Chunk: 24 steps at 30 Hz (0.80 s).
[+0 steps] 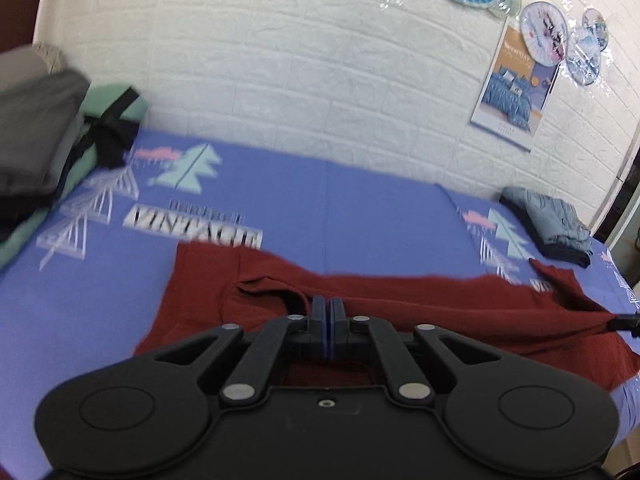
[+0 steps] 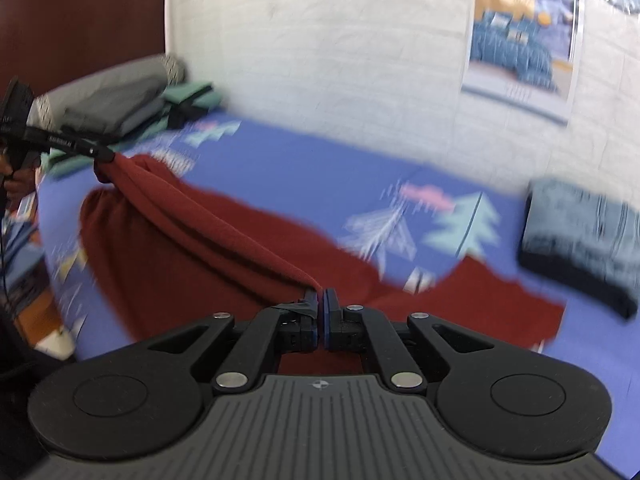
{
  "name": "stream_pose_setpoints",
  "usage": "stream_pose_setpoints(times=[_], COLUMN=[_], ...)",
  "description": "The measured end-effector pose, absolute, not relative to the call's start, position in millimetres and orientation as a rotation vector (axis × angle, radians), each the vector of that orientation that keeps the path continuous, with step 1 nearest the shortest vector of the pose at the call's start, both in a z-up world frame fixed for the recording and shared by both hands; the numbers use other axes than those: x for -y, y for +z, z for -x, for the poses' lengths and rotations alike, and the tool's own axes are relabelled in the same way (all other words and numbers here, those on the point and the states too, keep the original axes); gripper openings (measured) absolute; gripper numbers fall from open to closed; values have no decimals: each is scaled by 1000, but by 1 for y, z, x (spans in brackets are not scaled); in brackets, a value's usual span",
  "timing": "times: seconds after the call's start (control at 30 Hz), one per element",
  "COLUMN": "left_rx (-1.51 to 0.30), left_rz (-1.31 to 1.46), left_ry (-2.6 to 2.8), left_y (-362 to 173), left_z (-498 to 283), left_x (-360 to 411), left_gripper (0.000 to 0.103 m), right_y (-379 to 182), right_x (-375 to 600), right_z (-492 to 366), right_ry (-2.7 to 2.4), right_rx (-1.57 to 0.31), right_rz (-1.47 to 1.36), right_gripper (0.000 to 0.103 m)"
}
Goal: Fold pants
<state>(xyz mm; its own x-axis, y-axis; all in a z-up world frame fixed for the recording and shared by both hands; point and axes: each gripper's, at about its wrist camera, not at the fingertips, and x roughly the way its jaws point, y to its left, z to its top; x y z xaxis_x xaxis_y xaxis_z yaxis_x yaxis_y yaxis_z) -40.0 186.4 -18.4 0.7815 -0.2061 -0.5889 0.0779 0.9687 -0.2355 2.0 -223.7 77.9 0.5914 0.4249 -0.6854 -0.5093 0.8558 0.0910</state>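
Black tongs (image 1: 329, 308), blue-padded fingertips (image 2: 329, 312), silver pivot screws.

Pants (image 1: 400, 300) on bed sheet (image 1: 320, 208); clothes stack (image 1: 556, 224) behind, right

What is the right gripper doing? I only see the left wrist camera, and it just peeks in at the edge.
Observer: In the right wrist view, the right gripper is shut on an edge of the red pants.
Operator: Is my left one lifting them up?
Observer: It looks so. From this side the left gripper holds a bunch of cloth raised above the blue sheet.
Operator: Are the pants saggy in the middle?
Observer: No, a tight ridge of cloth runs from one gripper to the other.
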Motion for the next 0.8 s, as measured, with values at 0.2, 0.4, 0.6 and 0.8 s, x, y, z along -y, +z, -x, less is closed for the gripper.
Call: stream_pose_setpoints(times=[0.2, 0.4, 0.6, 0.8], left_rx=[-651, -657, -795, -737], left_rz=[247, 241, 210, 259], left_ry=[-130, -148, -136, -175], left_y=[-27, -31, -78, -58], left_z=[63, 82, 80, 86], left_x=[-189, -190, -181, -196], left_gripper=[2, 2, 3, 95], right_y=[75, 75, 25, 42], right_x=[222, 221, 219, 227], right_z=[20, 41, 47, 46], right_ry=[524, 524, 494, 526], right_rx=[-758, -788, -954, -932], right_rz=[77, 65, 9, 2], right_gripper=[2, 2, 5, 54])
